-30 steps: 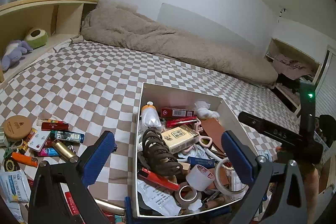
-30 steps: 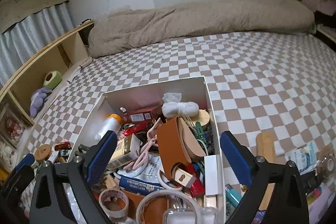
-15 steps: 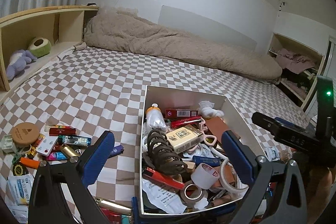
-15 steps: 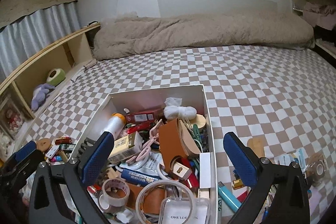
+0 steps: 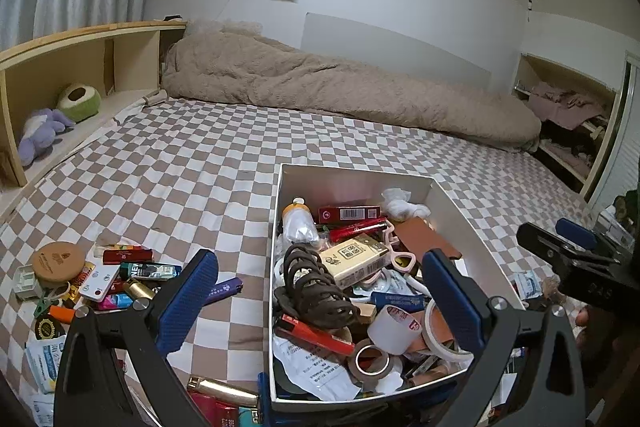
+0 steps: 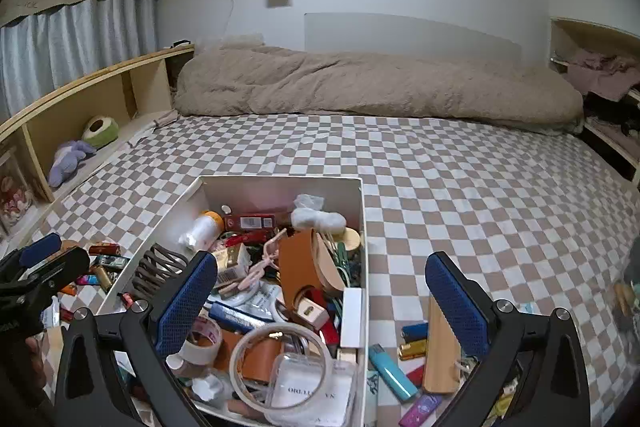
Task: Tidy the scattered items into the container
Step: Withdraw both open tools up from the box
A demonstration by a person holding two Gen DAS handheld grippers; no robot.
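Note:
A white cardboard box (image 5: 352, 185) sits on the checkered bed, heaped with tape rolls, a brown hair claw (image 5: 316, 287), cartons and a small bottle. My left gripper (image 5: 320, 303) hangs open and empty over its near left part. Loose lighters and a round wooden lid (image 5: 58, 261) lie left of the box. In the right wrist view the same box (image 6: 280, 191) is centre-left. My right gripper (image 6: 322, 303) is open and empty, straddling the box's right wall. A wooden piece (image 6: 440, 351), a blue lighter (image 6: 392, 371) and a gold lighter (image 6: 416, 349) lie right of the box.
A beige duvet (image 5: 340, 95) lies along the far wall. A wooden shelf (image 5: 80, 67) with plush toys borders the bed's left side. Another shelf with clothes (image 6: 600, 71) stands at the right. Checkered sheet (image 6: 460, 187) stretches beyond the box.
Both views have tilted up and shifted slightly, showing more wall. The box has slid left in the right wrist view. Both grippers stay open with nothing held.

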